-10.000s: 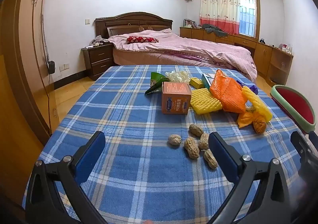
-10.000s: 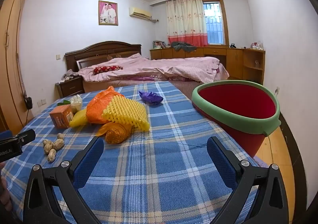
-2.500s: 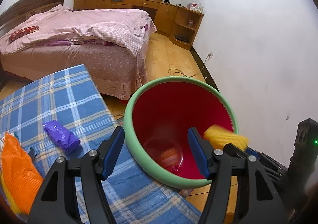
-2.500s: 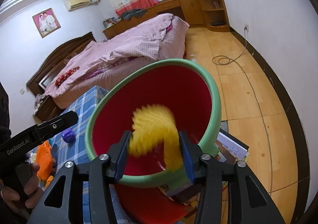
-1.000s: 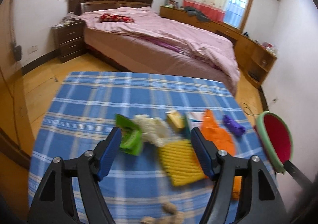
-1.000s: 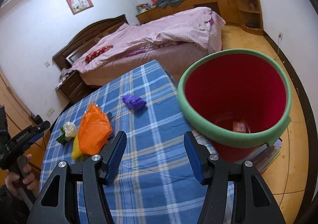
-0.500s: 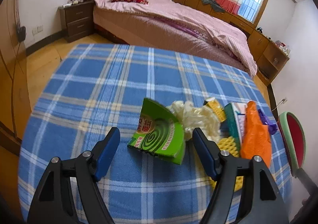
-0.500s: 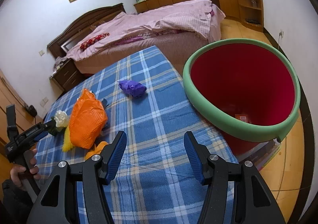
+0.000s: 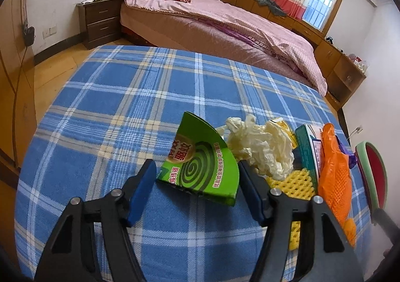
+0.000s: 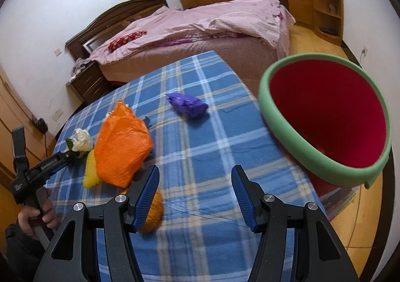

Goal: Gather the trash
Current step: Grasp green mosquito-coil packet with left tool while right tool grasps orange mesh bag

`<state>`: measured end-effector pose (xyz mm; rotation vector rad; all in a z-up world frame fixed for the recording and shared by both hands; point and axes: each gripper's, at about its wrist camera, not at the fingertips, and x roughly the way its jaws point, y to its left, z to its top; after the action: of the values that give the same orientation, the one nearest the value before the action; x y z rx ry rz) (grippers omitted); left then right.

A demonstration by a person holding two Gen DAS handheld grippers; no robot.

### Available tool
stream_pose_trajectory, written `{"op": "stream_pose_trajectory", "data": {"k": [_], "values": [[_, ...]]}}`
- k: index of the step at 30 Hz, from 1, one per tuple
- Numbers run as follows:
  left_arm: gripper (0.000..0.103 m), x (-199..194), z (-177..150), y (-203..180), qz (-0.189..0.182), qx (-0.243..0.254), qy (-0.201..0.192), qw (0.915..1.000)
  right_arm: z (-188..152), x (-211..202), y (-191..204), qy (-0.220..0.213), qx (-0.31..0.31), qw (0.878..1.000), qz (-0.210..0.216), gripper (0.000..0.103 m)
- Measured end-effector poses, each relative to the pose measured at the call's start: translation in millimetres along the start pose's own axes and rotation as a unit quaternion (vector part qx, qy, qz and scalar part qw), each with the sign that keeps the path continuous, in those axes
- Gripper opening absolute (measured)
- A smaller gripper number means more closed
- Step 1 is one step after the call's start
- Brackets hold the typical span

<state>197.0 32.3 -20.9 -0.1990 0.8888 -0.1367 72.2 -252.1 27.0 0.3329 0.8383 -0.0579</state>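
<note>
Closing, left hand-held gripper (image 9: 196,177) straddles green wedge-shaped box (image 9: 200,164), tip pointing away.

Left wrist view: looks steeply down over its own jaws, close over the plaid table (image 9: 112,112), with a green box (image 9: 200,162) between the jaws and the bed (image 9: 225,19) beyond.

Right wrist view: similar downward tilt, set nearer the table's edge; red bin (image 10: 325,119) right of its jaws, orange bag (image 10: 120,147) to their left.

Shared: table, orange bag (image 9: 332,177), bin (image 9: 372,177), bed (image 10: 200,22). The left gripper (image 10: 67,154) shows far left of the right jaws.
</note>
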Motion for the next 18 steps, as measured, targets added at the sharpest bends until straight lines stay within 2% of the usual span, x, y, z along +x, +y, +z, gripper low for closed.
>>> {"op": "stream_pose_trajectory", "data": {"k": [12,18], "values": [[0.067,-22.9,0.0,7.2,-0.010,-0.011,-0.054,0.9984,16.9,34.6,46.3,0.029,-0.030,0.998,0.039,0.061],[0.067,-26.3,2.9,14.3,-0.020,-0.027,-0.060,0.9976,19.2,58.8,72.7,0.052,-0.047,0.996,0.056,0.061]]}}
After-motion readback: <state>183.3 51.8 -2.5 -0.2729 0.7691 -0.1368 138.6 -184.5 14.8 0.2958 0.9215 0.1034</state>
